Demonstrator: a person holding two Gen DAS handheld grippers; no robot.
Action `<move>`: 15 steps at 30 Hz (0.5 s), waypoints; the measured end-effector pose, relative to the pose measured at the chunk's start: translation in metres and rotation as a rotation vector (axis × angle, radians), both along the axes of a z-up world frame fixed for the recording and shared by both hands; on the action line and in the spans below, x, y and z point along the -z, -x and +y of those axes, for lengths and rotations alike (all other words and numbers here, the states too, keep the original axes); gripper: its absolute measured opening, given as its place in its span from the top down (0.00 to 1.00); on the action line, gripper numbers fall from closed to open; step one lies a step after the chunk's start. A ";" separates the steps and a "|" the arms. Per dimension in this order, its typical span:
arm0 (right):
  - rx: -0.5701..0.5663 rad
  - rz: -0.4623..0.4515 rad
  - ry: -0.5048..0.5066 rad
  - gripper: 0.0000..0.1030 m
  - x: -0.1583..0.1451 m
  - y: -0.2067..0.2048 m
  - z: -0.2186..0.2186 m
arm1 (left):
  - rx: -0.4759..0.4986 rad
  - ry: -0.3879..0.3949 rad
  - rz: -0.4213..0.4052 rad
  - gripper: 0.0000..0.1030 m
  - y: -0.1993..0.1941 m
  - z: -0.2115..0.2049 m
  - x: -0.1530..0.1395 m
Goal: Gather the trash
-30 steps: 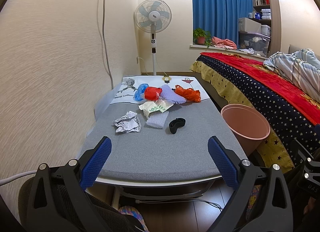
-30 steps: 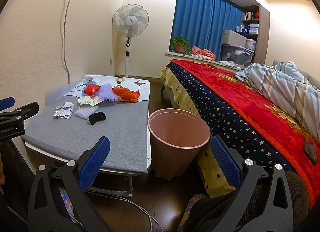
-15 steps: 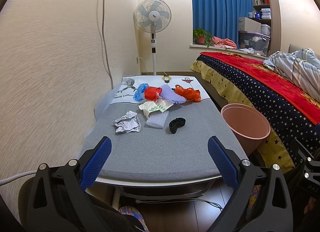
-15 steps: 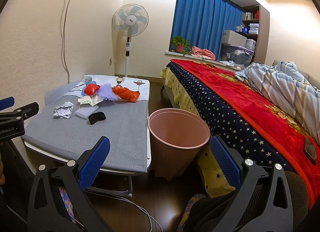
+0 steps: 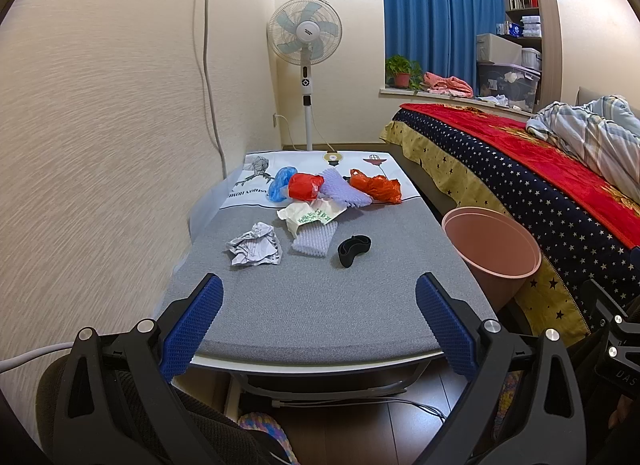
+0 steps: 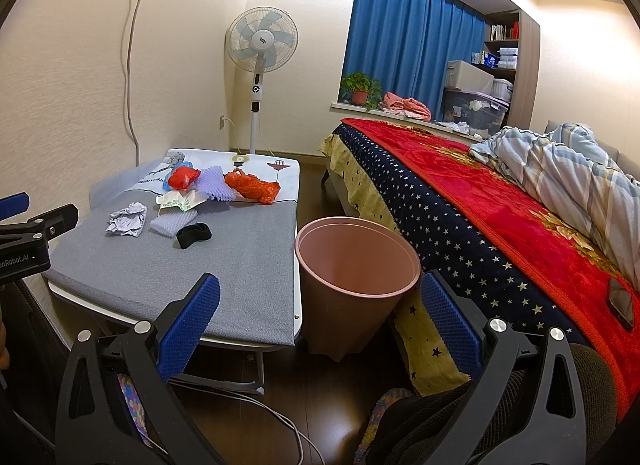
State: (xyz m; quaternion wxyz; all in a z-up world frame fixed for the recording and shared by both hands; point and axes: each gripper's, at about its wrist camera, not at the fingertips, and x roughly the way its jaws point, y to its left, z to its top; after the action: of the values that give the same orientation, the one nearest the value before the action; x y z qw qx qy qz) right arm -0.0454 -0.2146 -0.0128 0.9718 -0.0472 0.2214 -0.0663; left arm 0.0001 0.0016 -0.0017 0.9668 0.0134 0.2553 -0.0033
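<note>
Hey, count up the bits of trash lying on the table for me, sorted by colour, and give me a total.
Red or orange: 2, the red bag and orange bag
Blue: 1, the blue bag
Lavender: 2, foam sheets
White: 2, crumpled paper and printed wrapper
Black: 1, band
Total: 8

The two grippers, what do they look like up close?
Both match: the left gripper and right gripper have black angular plastic arms with silver screw heads, ending in fingers faced with blue dimpled pads. The left one's side bears white lettering ending "Robot.AI"; a white cable trails beside it.
</note>
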 end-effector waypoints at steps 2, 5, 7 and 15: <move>0.001 -0.001 -0.001 0.05 0.000 0.000 0.000 | 0.000 0.000 0.000 0.09 0.000 0.000 0.000; 0.001 0.000 0.001 0.05 0.000 -0.001 0.001 | -0.001 -0.002 0.002 0.09 -0.002 0.001 -0.001; 0.003 0.000 0.001 0.05 -0.001 -0.001 0.000 | -0.004 -0.004 0.010 0.09 -0.004 0.002 0.001; -0.024 -0.086 -0.020 0.05 -0.028 -0.017 0.001 | -0.069 -0.005 0.011 0.09 -0.023 0.022 -0.023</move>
State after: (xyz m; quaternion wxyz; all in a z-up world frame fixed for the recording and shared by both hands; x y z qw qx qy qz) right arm -0.0285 -0.2134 0.0155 0.9815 -0.0373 0.1796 -0.0544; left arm 0.0235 0.0233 0.0216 0.9648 0.0070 0.2610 0.0306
